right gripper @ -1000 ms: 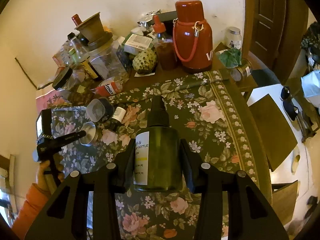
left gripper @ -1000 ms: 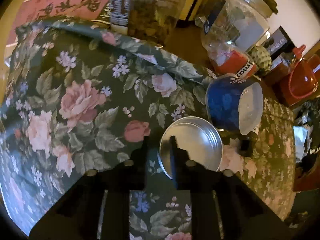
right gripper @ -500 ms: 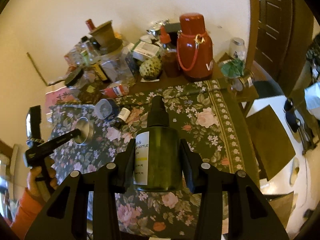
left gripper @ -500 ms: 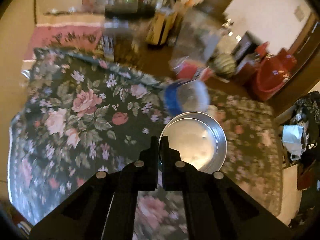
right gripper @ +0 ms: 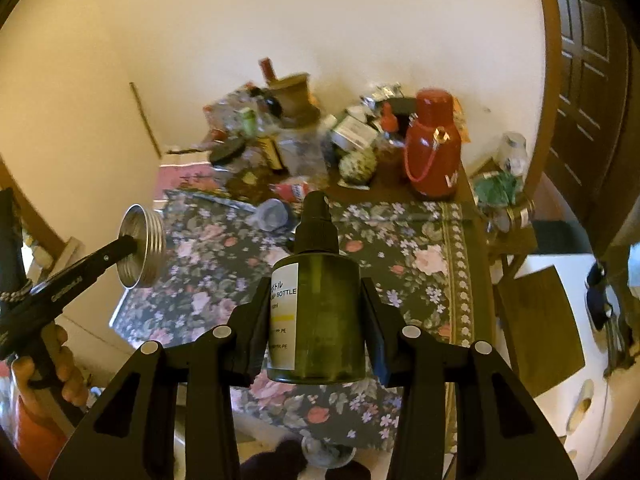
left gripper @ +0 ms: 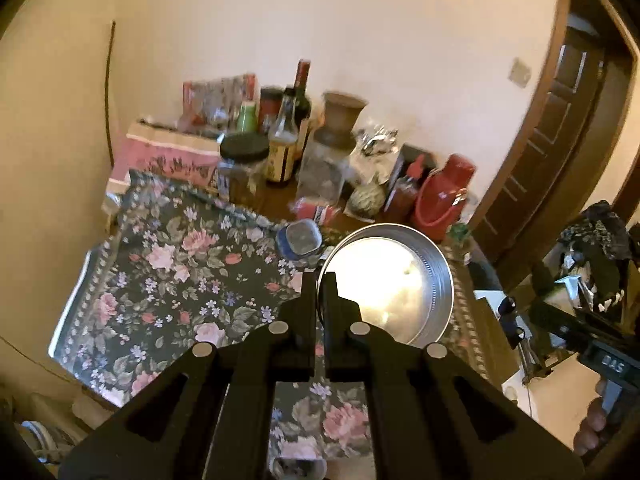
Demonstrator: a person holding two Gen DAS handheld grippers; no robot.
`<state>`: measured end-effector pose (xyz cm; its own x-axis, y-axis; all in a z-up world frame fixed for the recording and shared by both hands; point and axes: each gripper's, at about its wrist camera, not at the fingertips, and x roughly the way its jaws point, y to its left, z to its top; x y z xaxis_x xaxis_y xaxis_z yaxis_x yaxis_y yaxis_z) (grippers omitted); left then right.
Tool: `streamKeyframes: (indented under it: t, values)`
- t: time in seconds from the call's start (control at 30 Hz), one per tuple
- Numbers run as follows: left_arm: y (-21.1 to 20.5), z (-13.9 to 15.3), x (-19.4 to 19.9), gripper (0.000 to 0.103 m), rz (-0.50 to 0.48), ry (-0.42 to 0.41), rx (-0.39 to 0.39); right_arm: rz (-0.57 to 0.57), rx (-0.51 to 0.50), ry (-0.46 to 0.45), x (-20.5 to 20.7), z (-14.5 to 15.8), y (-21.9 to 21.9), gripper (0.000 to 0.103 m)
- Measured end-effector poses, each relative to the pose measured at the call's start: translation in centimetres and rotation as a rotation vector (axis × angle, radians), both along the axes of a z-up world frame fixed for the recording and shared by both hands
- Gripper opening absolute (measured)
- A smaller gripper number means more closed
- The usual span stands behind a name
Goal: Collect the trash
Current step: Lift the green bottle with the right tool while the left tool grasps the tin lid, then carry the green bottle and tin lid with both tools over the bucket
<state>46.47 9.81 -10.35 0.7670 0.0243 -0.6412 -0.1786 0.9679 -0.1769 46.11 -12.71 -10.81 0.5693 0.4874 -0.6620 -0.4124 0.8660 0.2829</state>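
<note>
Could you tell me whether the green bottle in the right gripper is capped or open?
Capped: the green bottle wears a black spray top, held between the right gripper's fingers.

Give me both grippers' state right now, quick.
Left gripper: shut on the rim of the metal lid, held in the air.
Right gripper: shut on the green bottle.
</note>
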Motion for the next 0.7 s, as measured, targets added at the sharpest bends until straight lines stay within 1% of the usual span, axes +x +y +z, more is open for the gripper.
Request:
streamKeyframes:
  t: [0.23,0.37,0.5,0.7]
  values:
    - [-1.3,3.3,-5.5,0.001,-0.045,-0.079,0.017,0.012,0.028,-0.091,-5.6,2.9,0.5,0.038]
    - [-1.4,4.5,-9.0,0.001,-0.076,-0.125,0.015,-0.008,0.037,-0.127,-8.8,3.6,0.7,0.038]
    - [-1.4,5.1,-12.8,0.001,-0.114,-0.139,0.022,-0.052,0.054,-0.123,-13.0,3.3,1.1,0.038]
    - [-0.7,4.7,-19.2,0.001,-0.17,-0.131,0.017,-0.114,0.061,-0.096,-19.4,2.2,1.4,0.038]
